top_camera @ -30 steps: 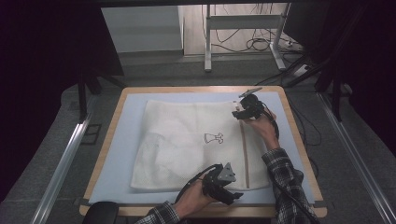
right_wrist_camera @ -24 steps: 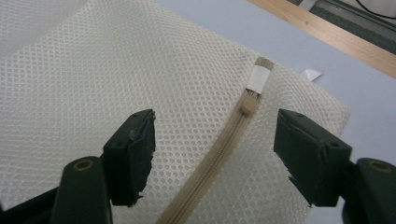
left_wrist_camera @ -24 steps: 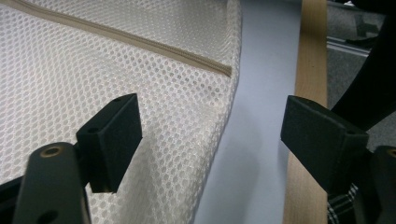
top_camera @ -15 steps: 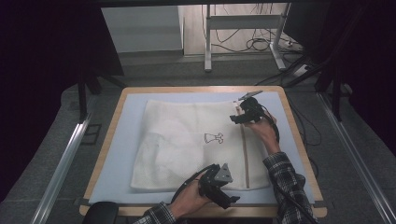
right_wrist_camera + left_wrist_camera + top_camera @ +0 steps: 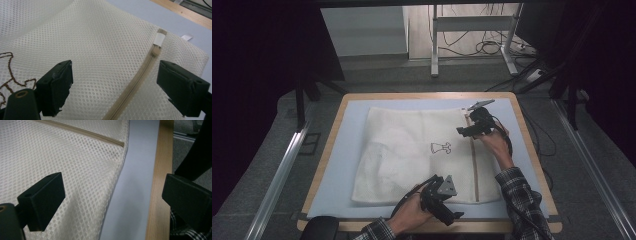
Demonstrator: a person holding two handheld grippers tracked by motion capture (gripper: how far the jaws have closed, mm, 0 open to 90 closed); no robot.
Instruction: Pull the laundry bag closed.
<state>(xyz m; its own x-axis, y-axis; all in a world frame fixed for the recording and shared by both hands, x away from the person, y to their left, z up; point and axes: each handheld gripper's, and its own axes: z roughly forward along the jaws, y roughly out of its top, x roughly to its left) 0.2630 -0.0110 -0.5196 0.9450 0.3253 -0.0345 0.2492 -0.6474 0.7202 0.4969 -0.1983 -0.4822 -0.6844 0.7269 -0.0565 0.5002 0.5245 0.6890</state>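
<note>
A cream mesh laundry bag (image 5: 412, 150) lies flat on a pale blue mat (image 5: 342, 150). A beige zipper (image 5: 473, 160) runs along its right side and a small brown figure (image 5: 441, 147) is stitched near the middle. My right gripper (image 5: 468, 130) hovers open over the zipper's far end. In the right gripper view the zipper pull (image 5: 155, 51) lies between its spread jaws (image 5: 113, 87). My left gripper (image 5: 447, 205) is open at the bag's near right corner. In the left gripper view its jaws straddle the mesh edge (image 5: 110, 195) and the zipper's end (image 5: 120, 143).
The mat covers a wooden table (image 5: 532, 145) with a raised rim. A white tag (image 5: 186, 37) sticks out at the bag's far corner. Metal rails (image 5: 277, 175) run along both sides, and cables lie on the floor (image 5: 482, 47) beyond.
My right gripper has drifted nearer along the zipper's far end. My left gripper has shifted slightly left and toward the near table edge. The bag has not moved.
</note>
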